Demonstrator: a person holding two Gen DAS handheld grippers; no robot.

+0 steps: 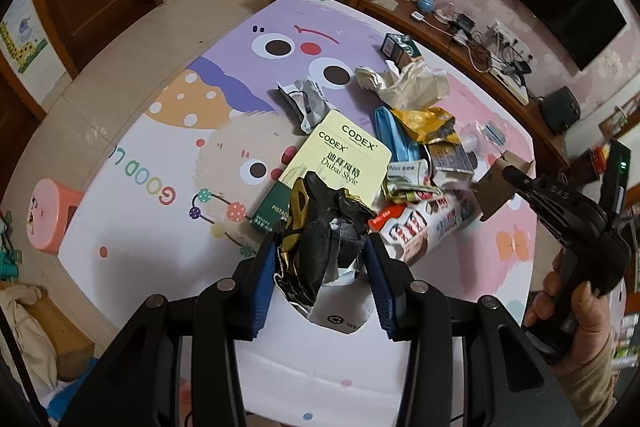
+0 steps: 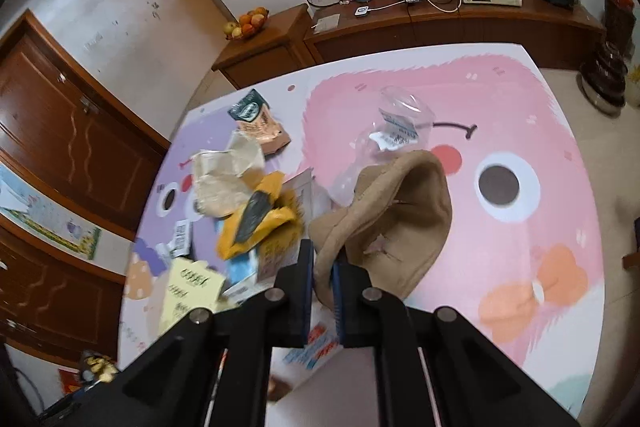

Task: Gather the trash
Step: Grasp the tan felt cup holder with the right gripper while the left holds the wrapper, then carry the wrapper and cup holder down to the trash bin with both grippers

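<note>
My left gripper (image 1: 320,247) is shut on a crumpled black-and-gold wrapper (image 1: 320,227), held over the near edge of a trash pile on the cartoon tablecloth (image 1: 168,131). The pile holds a yellow CODEX box (image 1: 340,155), a red-and-white package (image 1: 420,227), a yellow wrapper (image 1: 428,123) and crumpled beige paper (image 1: 408,83). My right gripper (image 2: 323,259) is shut on a piece of brown cardboard (image 2: 396,219), lifted above the table; it also shows in the left wrist view (image 1: 500,183). A clear plastic cup (image 2: 396,123) lies behind the cardboard.
A green-and-tan carton (image 2: 260,123) lies at the pile's far end. A wooden cabinet (image 2: 440,31) with cables and a fruit bowl (image 2: 250,23) stands beyond the table. A pink stool (image 1: 50,215) stands left of the table.
</note>
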